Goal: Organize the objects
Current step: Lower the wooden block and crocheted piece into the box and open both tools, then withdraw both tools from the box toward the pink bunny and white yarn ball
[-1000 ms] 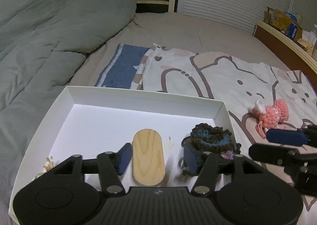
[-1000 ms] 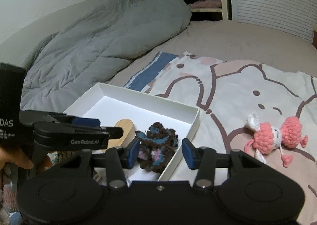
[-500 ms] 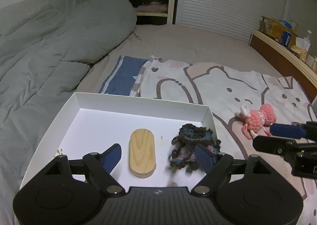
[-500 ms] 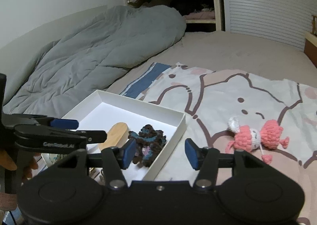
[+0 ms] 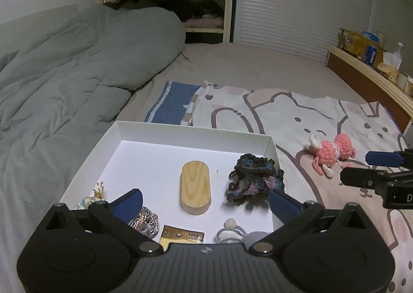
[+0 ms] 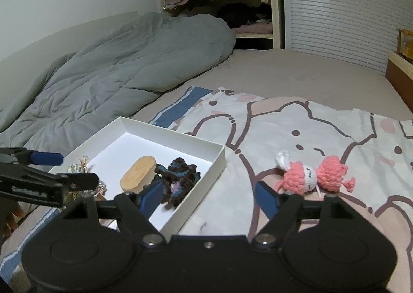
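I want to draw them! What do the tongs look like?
Each of the tongs is black plastic: a wide ribbed body with two round caps, silver screws and two jointed arms ending in dark blue pads. The left tongs and right tongs match. White lettering runs along the side of each, too blurry to read fully.

Grey bobble [image 5: 254, 237], perhaps yarn, half hidden behind tool.

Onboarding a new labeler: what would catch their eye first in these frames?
The white box on the bed, holding a wooden oval block and a dark crocheted piece by its right wall. Next, the pink crocheted toy lying outside the box on the cartoon-print sheet. Both grippers, left gripper and right gripper, are opening with nothing between their fingers.
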### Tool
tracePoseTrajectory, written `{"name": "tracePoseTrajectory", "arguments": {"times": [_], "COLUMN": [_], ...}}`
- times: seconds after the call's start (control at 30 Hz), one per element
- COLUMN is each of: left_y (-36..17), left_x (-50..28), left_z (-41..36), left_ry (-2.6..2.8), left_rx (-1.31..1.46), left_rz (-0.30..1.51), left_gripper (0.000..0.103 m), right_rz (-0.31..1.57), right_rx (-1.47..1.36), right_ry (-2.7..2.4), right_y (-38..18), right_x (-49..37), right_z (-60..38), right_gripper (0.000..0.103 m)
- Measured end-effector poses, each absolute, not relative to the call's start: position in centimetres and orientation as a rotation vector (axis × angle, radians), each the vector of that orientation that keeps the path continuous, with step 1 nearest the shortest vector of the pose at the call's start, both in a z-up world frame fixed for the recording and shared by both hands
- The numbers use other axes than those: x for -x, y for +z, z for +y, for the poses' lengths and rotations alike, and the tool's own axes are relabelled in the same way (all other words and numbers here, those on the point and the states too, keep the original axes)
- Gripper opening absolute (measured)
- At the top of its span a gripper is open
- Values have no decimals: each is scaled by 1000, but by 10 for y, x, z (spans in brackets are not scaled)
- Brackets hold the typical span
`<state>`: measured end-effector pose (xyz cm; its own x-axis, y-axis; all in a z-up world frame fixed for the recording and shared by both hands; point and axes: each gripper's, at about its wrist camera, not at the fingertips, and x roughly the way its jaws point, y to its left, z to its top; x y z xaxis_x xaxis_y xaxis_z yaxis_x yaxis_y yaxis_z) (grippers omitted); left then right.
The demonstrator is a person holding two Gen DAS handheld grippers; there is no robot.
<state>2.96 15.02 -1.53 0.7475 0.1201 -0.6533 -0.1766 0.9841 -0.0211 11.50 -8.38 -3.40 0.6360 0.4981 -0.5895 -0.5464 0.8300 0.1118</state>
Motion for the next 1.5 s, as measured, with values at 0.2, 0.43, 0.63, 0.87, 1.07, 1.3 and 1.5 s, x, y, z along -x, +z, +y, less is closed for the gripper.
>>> {"name": "tracePoseTrajectory", "arguments": {"times": [0.2, 0.43, 0.63, 0.87, 1.07, 1.3, 1.5], "left_y": [-11, -5, -4, -3, -4, -12, -18], "left_x": [-20, -13, -11, -13, -18, -31, -50], "left_z": [143, 135, 131, 119, 104, 77, 45], "left_ry": [156, 158, 150, 150, 135, 72, 16], "left_rx": [79, 63, 76, 47, 41, 47, 20], "left_rz": [686, 660, 644, 627, 593, 580, 552], "left_gripper": [103, 103, 103, 103, 103, 103, 103], "right_rz": [635, 619, 613, 609, 599, 585, 562], "right_rx": [77, 90, 98, 121, 145, 129, 149], "right_ry": [573, 569, 557, 548, 516, 442, 350], "right_y": [-33, -30, -25, -24, -25, -30, -35], "right_x": [-109, -105, -103, -99, -99, -110, -125], "right_z": [-97, -109, -119, -136, -158, -194, -227], "right_gripper": [101, 103, 103, 103, 103, 103, 103]}}
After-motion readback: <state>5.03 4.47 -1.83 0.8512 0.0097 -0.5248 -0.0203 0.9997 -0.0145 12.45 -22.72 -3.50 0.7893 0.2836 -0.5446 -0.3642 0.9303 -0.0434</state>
